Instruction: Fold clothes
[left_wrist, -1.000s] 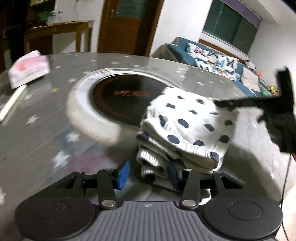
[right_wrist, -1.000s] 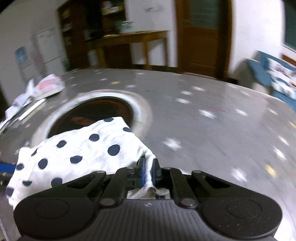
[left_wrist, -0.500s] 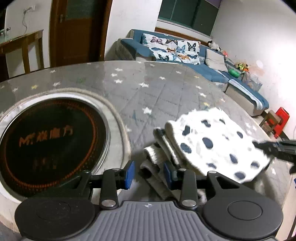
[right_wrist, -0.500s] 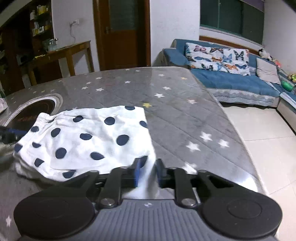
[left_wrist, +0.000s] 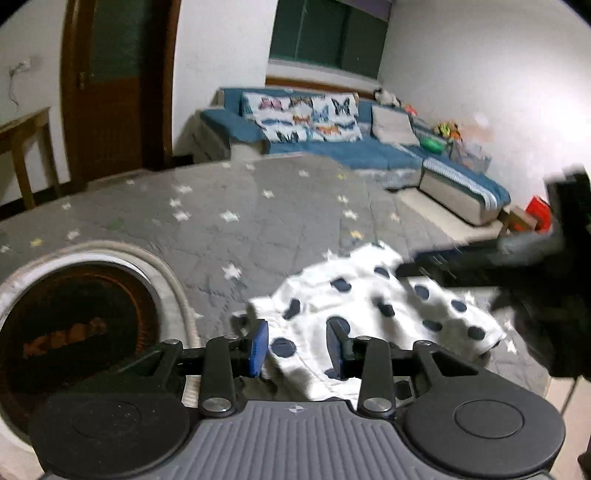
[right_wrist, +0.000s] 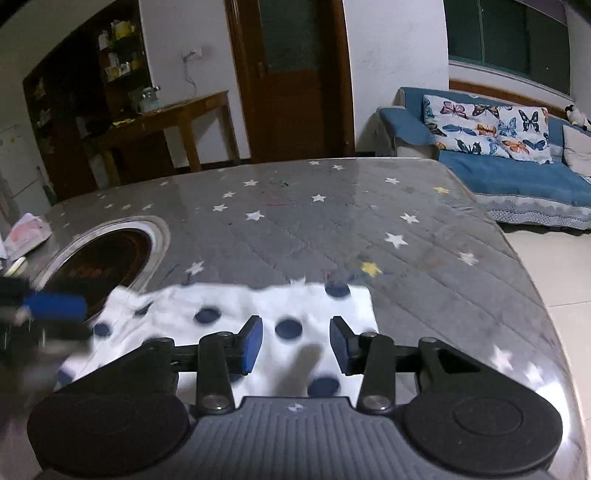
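A folded white garment with navy dots (left_wrist: 369, 310) lies on the grey star-patterned table (left_wrist: 258, 229), to the right of the round cooktop. My left gripper (left_wrist: 297, 345) sits at its near edge, jaws partly apart, with cloth between and under the blue pads; I see no pinch. Blurred, my right gripper (left_wrist: 417, 267) reaches over the garment's far right side. In the right wrist view the garment (right_wrist: 229, 314) spreads under my right gripper (right_wrist: 295, 339). Its jaws are opening and the pads stand clear of the cloth below. The left gripper's blue fingertips (right_wrist: 55, 304) show at the garment's left end.
A round dark cooktop (right_wrist: 107, 254) with a pale rim is set into the table left of the garment. A pink packet (right_wrist: 26, 236) lies at the far left. The table's right edge (right_wrist: 524, 266) drops to tiled floor. A blue sofa (right_wrist: 517, 173) stands beyond.
The garment has been pulled off the cooktop toward the right side of the table. My right gripper, shut on its corner before, has spread its jaws and released it. Both views swung right.
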